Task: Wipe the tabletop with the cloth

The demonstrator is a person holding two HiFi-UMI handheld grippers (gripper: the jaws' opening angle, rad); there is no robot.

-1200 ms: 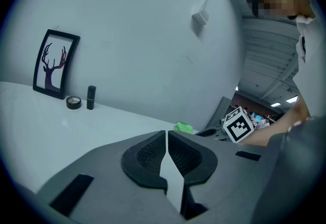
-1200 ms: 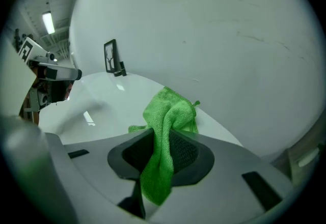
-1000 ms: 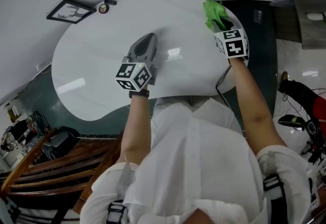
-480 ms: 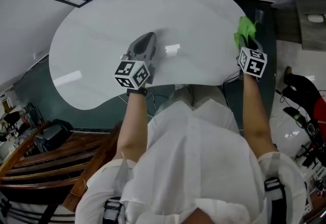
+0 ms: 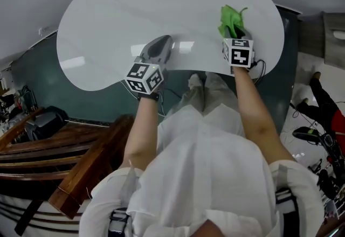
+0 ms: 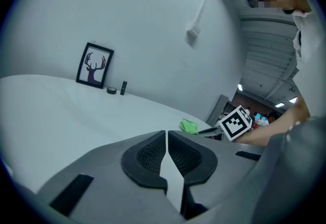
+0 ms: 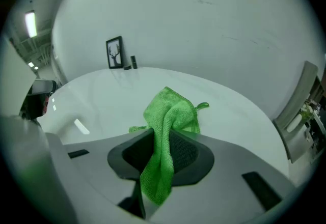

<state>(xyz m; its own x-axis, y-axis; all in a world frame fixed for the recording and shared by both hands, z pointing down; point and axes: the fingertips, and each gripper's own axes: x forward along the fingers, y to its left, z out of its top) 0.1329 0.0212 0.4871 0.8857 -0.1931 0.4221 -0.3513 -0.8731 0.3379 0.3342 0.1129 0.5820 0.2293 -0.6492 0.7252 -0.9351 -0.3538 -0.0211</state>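
Cloth (image 7: 168, 116) pinched in right gripper (image 5: 235, 34), arm stretched forward over tabletop (image 5: 124, 9); left gripper (image 6: 166, 139) closed, empty, arm extended alongside

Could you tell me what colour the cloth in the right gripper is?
The cloth is bright green, seen best in the right gripper view.

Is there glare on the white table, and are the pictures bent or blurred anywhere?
Head view: bright glare patches on the tabletop, whose edge bows strongly. Right gripper view: sharp on the cloth, dark rounded corners, a small glare streak at left. Left gripper view: same fisheye rim; a mosaic patch at top right.
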